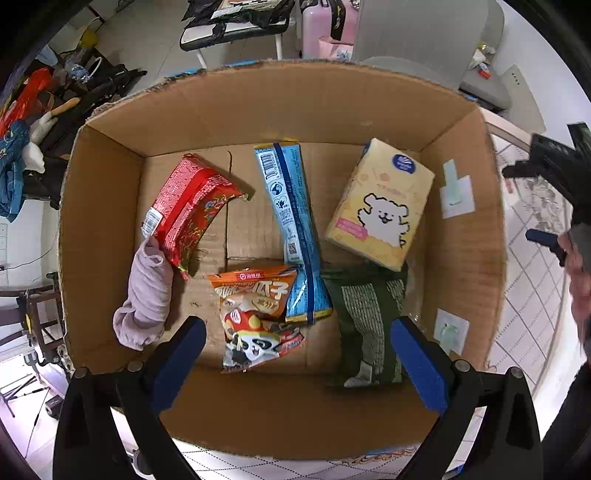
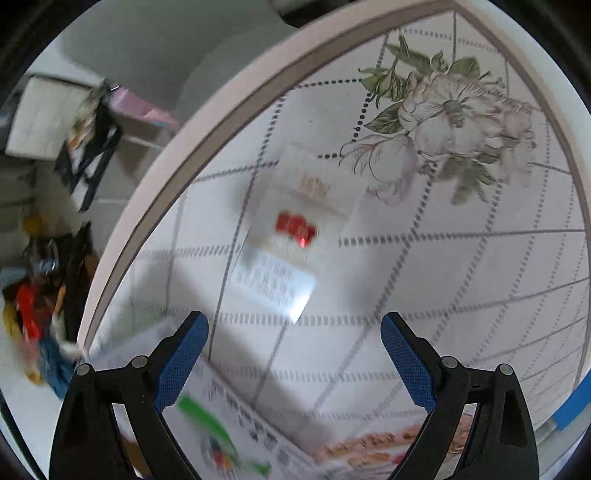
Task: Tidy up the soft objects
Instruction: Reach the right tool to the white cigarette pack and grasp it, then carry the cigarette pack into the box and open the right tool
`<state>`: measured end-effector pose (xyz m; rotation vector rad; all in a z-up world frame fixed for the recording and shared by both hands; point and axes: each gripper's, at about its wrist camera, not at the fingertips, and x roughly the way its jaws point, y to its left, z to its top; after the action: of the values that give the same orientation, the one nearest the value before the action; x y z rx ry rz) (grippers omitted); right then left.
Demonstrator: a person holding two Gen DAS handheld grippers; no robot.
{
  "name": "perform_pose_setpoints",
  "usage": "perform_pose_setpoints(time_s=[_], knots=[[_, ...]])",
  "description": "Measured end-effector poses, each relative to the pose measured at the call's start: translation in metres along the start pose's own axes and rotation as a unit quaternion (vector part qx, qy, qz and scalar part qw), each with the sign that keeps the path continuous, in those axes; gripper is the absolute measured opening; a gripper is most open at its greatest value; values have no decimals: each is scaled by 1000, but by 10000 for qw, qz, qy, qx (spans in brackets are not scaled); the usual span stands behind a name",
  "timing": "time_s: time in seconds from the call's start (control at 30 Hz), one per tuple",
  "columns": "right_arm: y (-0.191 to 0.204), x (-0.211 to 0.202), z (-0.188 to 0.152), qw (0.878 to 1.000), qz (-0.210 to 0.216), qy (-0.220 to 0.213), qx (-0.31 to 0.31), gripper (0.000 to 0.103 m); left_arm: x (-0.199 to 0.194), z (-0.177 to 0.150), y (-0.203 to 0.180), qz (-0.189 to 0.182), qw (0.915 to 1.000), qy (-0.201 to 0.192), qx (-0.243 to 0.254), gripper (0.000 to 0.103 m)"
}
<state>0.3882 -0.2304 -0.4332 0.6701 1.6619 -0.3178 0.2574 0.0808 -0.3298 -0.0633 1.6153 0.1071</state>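
In the left wrist view a cardboard box (image 1: 110,229) holds a red snack packet (image 1: 188,206), a long blue packet (image 1: 291,225), a yellow tissue pack (image 1: 384,206), an orange seed bag (image 1: 258,314), a pink cloth roll (image 1: 146,295) and a green patterned cloth (image 1: 365,317). My left gripper (image 1: 295,362) is open and empty above the box's near side. In the right wrist view my right gripper (image 2: 295,365) is open and empty over the table; a clear packet with red contents (image 2: 291,236) lies ahead of it, blurred. The right gripper also shows at the left wrist view's right edge (image 1: 554,206).
The table has a floral, grid-patterned cloth (image 2: 424,258) with a curved edge at the left. A white printed packet (image 2: 236,424) lies under the right gripper. A chair, a pink suitcase (image 1: 325,29) and floor clutter stand beyond the box.
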Motion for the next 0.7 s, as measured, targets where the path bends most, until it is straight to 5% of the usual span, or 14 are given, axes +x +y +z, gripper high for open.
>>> perform_pose_setpoints(time_s=[0.23, 0.33, 0.5, 0.7], knots=[[25, 28, 24, 9977, -670, 70, 39, 83, 13, 9, -6, 21, 9999, 87, -66, 103], [44, 27, 26, 9943, -993, -23, -390, 70, 14, 10, -8, 28, 10000, 84, -43, 103], [46, 27, 7, 9871, -1273, -23, -968, 65, 3, 1, -4, -21, 10000, 29, -55, 103], [14, -7, -44, 9880, -812, -163, -1304, 63, -27, -19, 14, -116, 9997, -151, -149, 103]])
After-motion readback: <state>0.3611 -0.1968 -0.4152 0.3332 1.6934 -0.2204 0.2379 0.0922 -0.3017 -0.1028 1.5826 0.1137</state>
